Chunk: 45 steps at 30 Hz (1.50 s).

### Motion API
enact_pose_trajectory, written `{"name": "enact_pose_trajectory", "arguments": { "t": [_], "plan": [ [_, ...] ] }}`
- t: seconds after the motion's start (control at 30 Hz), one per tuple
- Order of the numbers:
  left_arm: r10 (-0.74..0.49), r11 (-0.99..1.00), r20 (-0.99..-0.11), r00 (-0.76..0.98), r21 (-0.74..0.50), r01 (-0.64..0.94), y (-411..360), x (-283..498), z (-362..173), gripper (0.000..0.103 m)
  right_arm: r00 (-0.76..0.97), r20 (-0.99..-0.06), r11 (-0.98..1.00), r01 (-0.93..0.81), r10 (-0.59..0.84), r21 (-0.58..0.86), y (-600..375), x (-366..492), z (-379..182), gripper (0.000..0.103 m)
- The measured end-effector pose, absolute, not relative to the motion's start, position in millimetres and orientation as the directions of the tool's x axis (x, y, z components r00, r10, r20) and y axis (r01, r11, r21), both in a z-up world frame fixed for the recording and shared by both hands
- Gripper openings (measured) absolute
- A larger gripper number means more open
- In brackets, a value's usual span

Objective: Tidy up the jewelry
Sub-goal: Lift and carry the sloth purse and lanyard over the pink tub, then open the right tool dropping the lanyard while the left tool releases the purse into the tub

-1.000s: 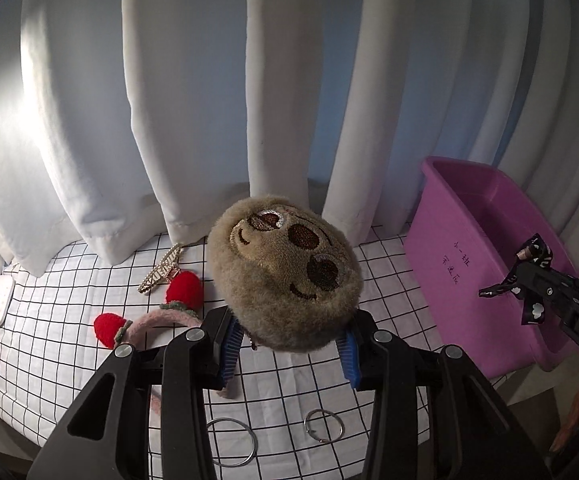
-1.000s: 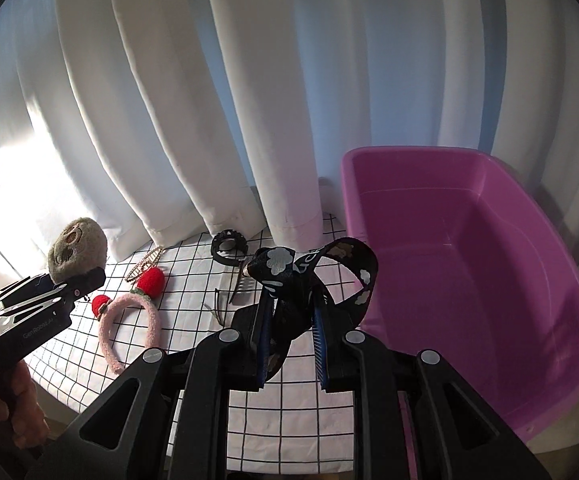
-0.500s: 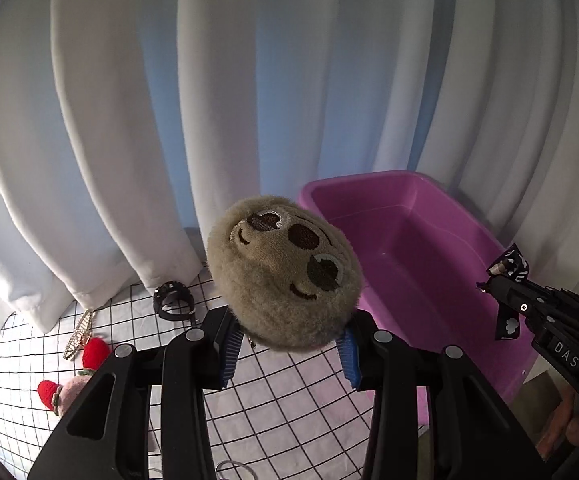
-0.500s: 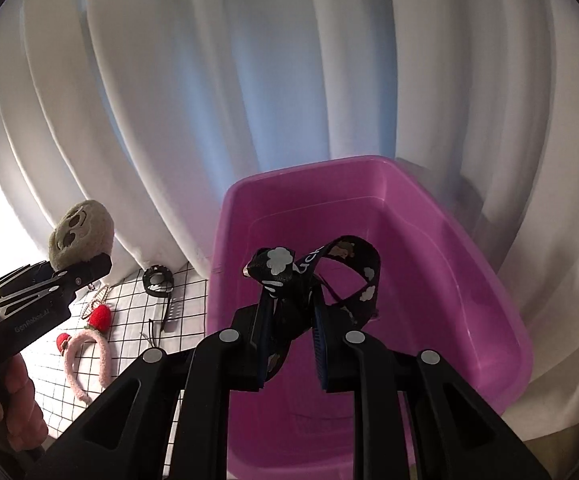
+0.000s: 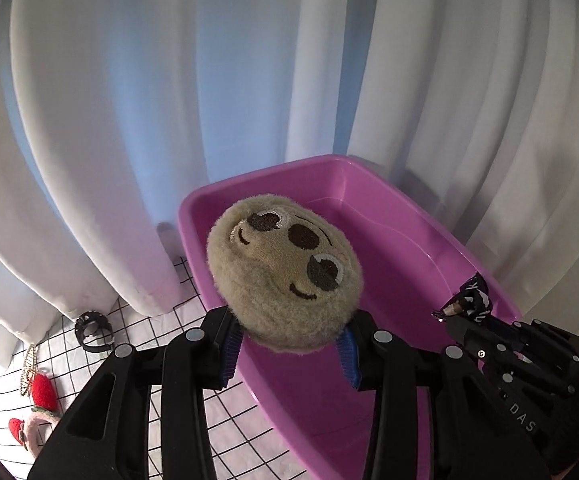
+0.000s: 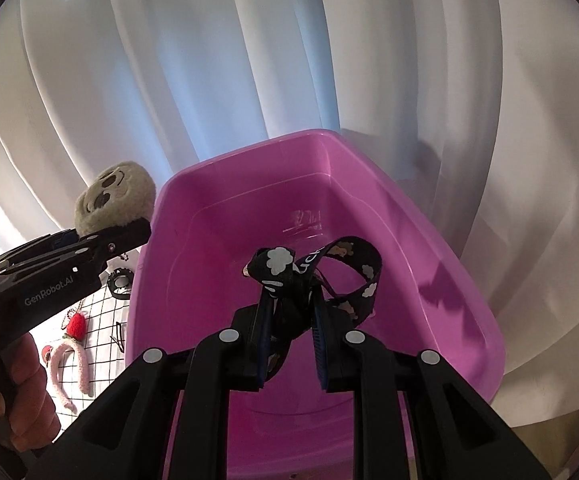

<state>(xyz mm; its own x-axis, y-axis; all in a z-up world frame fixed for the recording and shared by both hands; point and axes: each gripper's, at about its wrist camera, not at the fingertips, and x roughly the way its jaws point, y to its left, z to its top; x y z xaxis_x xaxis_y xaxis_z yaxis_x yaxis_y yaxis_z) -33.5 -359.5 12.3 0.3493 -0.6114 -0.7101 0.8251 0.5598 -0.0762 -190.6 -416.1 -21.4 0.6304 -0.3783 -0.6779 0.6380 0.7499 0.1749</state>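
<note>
Magenta plastic fills both views: the glossy purple-pink tub (image 6: 409, 264) is seen below both tools, its floor bare. The left gripper (image 5: 289, 344) is clenched on a tan plush hair clip with an embroidered sloth face (image 5: 285, 276), held above the tub's near-left rim. The right gripper (image 6: 289, 340) is pinched tight on a black ribbon bow printed with white clouds (image 6: 309, 280), carried well over the tub's middle.

A miss is likeliest on the left: if the plush piece is let go now, the rim could be struck and the piece bounced onto the white grid-patterned cloth (image 5: 249, 432). The ribbon's loops could also be snagged on the blue finger pads (image 6: 263, 340) at release.

Only in the right view is the tub's full interior shown, along with the hand (image 6: 13, 392) on the left tool. Only in the left view is the black scrunchie (image 5: 95, 330) seen plainly; a red strawberry headband (image 6: 71, 344) is left on the cloth.
</note>
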Motion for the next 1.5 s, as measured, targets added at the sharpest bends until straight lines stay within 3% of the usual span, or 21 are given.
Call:
{"name": "enact_pose_trajectory", "arguments": {
  "t": [0.53, 0.77, 0.9, 0.97, 1.03, 1.07, 1.1, 1.3, 1.5],
  "plan": [
    [-0.461, 0.576, -0.852, 0.247, -0.076, 0.814, -409, -29, -46, 0.042, 0.568, -0.768, 0.724, 0.657, -0.295, 0.208, -443, -177, -59, 0.018],
    [-0.449, 0.567, -0.859, 0.245, -0.062, 0.822, -411, -31, -51, 0.048, 0.547, -0.782, 0.726, 0.662, -0.3, 0.184, -442, -173, -60, 0.019],
    [-0.45, 0.564, -0.857, 0.25, -0.055, 0.824, -410, -32, -52, 0.052, 0.538, -0.782, 0.728, 0.665, -0.314, 0.166, -443, -166, -58, 0.033],
    [-0.456, 0.558, -0.855, 0.248, -0.057, 0.828, -410, -33, -51, 0.056, 0.541, -0.784, 0.726, 0.664, -0.304, 0.177, -443, -168, -57, 0.056],
    [-0.462, 0.553, -0.851, 0.249, -0.057, 0.831, -409, -34, -49, 0.064, 0.55, -0.782, 0.721, 0.665, -0.294, 0.197, -444, -169, -57, 0.064],
    [-0.464, 0.555, -0.849, 0.254, -0.054, 0.83, -408, -35, -48, 0.076, 0.551, -0.783, 0.717, 0.666, -0.289, 0.204, -445, -169, -57, 0.064],
    [-0.471, 0.556, -0.844, 0.258, -0.057, 0.829, -408, -35, -47, 0.08, 0.552, -0.782, 0.716, 0.667, -0.288, 0.207, -446, -169, -57, 0.064],
    [-0.474, 0.565, -0.834, 0.282, -0.042, 0.824, -405, -35, -42, 0.088, 0.556, -0.778, 0.716, 0.667, -0.293, 0.207, -446, -170, -54, 0.064],
    [-0.477, 0.571, -0.832, 0.282, -0.049, 0.82, -401, -33, -39, 0.088, 0.564, -0.774, 0.717, 0.662, -0.287, 0.217, -446, -173, -52, 0.064]
  ]
}}
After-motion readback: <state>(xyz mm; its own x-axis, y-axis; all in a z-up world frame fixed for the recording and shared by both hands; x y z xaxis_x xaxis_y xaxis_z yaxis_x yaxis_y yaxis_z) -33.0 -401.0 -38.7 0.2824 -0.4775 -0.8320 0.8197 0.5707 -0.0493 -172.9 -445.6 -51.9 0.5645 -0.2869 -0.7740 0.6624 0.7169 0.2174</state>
